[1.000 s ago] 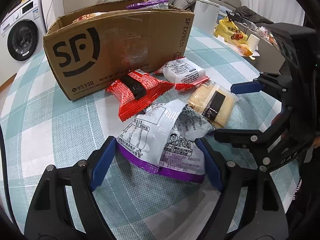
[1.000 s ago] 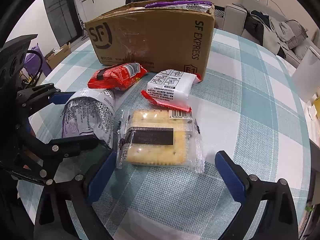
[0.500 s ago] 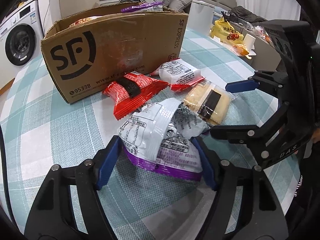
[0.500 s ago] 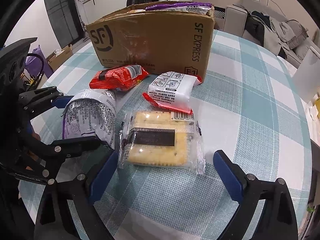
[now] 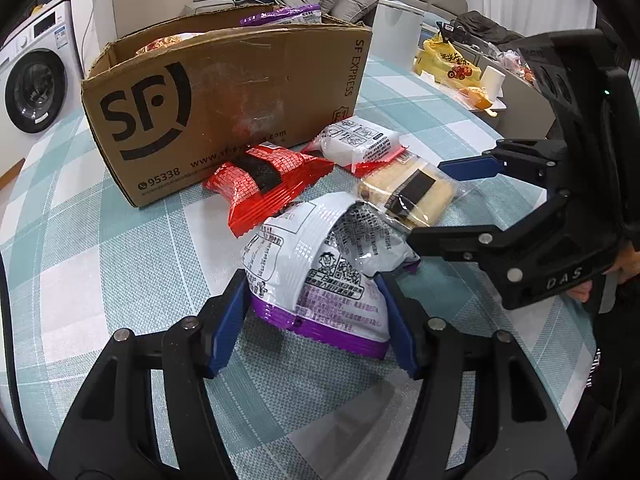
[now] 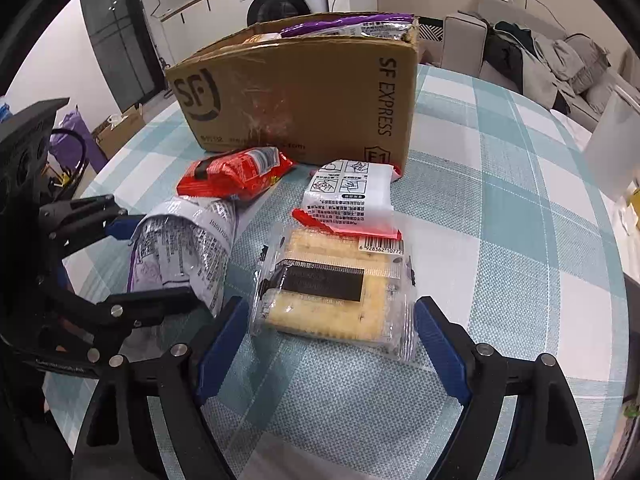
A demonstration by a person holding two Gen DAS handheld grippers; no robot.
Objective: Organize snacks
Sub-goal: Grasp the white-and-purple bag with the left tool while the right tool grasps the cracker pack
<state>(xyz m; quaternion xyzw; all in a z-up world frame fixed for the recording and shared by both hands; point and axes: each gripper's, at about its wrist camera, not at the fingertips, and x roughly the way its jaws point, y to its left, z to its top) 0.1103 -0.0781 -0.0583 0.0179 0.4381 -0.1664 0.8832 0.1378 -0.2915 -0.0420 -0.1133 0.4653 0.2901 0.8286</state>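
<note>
My left tool [image 5: 314, 330] pinches the crinkled purple-and-silver snack bag [image 5: 320, 268] on the checked bench [image 5: 120, 280]. My right tool [image 6: 332, 344] brackets the clear-wrapped cracker pack [image 6: 332, 292], jaws apart. Only the right view shows its barcode; the brown cardboard box [image 6: 304, 100] stands at twelve o'clock.

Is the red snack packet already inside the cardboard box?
No, the red packet lies on the tablecloth in front of the box.

Black left gripper [image 5: 314, 324], blue pads [image 5: 226, 326], silver screws
</note>
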